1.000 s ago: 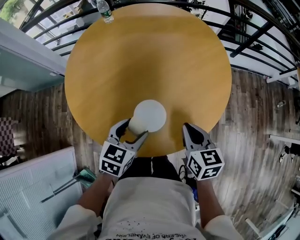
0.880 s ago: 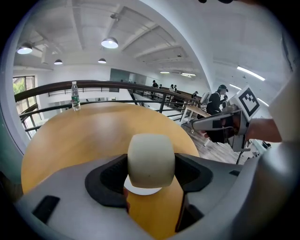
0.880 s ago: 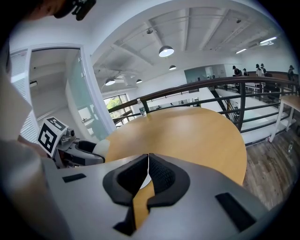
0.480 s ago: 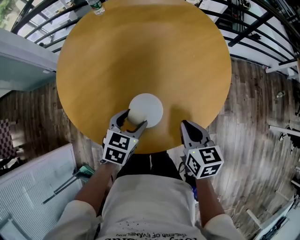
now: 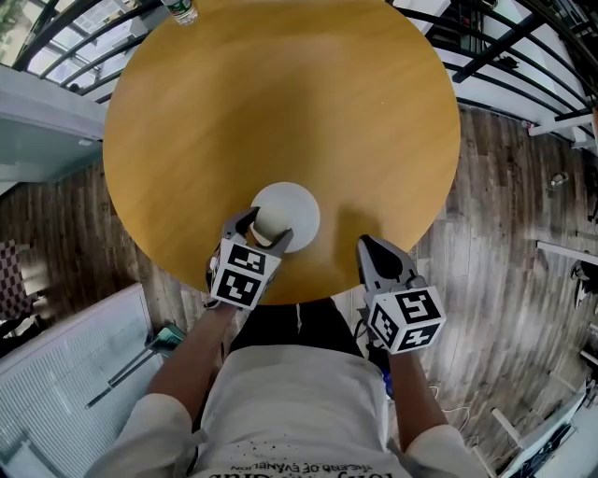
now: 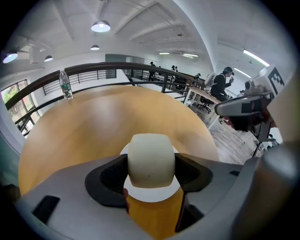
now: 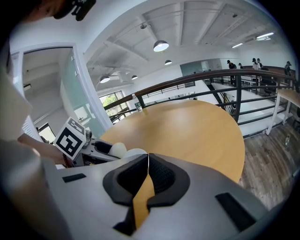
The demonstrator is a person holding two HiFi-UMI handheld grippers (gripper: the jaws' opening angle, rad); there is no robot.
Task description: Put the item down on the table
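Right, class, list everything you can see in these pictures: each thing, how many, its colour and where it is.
table: one, round, honey-coloured wood, middle of the head view
white item: one, cream body on a white disc, near edge of the table
water bottle: one, clear, far edge of the table
railing: one, dark, beyond the table
floor: dark wood planks, round the table
ceiling lamps: several, white, overhead
people: a few, far off by desks
marker cubes: two, black and white, one on each claw
left claw: grey, shut on the white item
right claw: grey, shut, empty
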